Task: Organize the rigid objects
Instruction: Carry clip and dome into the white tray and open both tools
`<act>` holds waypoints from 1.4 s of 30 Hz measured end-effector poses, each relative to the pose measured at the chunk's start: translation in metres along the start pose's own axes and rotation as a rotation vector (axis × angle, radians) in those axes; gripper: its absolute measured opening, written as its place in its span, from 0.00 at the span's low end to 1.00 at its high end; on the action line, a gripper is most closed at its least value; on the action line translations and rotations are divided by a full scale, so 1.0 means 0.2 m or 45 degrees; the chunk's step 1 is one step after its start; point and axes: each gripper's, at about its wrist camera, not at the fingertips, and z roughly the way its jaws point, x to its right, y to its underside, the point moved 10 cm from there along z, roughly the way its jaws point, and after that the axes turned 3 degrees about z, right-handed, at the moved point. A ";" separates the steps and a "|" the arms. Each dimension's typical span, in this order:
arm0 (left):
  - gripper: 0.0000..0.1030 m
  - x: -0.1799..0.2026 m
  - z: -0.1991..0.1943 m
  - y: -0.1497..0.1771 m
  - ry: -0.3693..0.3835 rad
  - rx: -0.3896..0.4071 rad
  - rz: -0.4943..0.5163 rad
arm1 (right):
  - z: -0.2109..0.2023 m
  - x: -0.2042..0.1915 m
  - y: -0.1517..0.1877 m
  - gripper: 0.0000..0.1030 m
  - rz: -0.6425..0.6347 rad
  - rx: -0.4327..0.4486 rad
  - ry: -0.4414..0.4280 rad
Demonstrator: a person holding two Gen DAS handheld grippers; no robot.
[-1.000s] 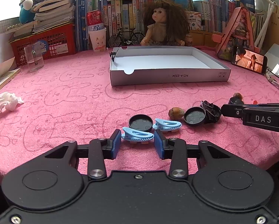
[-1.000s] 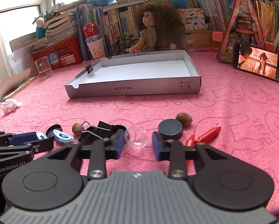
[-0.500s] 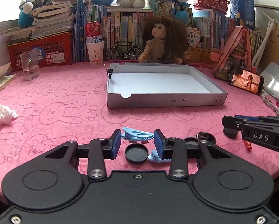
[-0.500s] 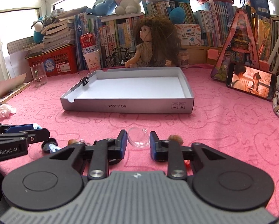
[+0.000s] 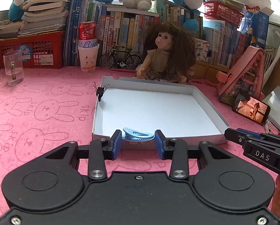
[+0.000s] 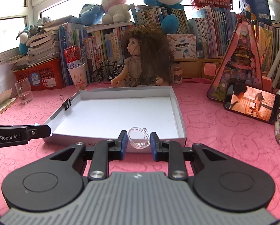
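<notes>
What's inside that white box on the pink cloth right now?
The white box looks bare inside; only a black binder clip is clamped on its left wall. The strip along its near wall is hidden behind the grippers and what they hold, so I can't vouch for that part.

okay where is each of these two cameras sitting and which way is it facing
Left wrist: sits behind the left gripper, facing the white tray; its fingers grip a blue clip; the right gripper's tip enters at right.
Right wrist: sits behind the right gripper, facing the same tray; its fingers grip a clear plastic piece; the left gripper's tip enters at left.
Shared: tray, binder clip, doll.
</notes>
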 end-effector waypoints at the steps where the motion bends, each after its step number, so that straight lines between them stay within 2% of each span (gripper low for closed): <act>1: 0.35 0.00 0.03 -0.02 0.002 -0.003 -0.001 | 0.03 0.00 -0.01 0.30 0.002 -0.002 0.004; 7: 0.35 0.01 0.27 -0.13 -0.016 -0.047 -0.003 | 0.21 0.03 -0.08 0.30 0.016 -0.051 0.000; 15: 0.35 -0.03 0.53 -0.12 -0.065 -0.146 -0.020 | 0.41 0.03 -0.06 0.30 -0.033 -0.136 0.041; 26: 0.35 -0.01 0.60 -0.03 -0.095 -0.190 0.023 | 0.51 0.03 -0.02 0.30 -0.057 -0.203 0.083; 36: 0.35 0.02 0.60 -0.02 -0.108 -0.175 0.067 | 0.53 0.03 -0.01 0.31 -0.048 -0.222 0.083; 39: 0.36 0.02 0.58 -0.02 -0.095 -0.173 0.064 | 0.53 0.03 0.00 0.36 -0.026 -0.224 0.074; 41: 0.38 0.03 0.56 -0.03 -0.094 -0.158 0.064 | 0.52 0.03 0.00 0.50 -0.013 -0.220 0.067; 42: 0.42 0.03 0.55 -0.04 -0.094 -0.150 0.066 | 0.51 0.03 0.00 0.50 -0.009 -0.215 0.061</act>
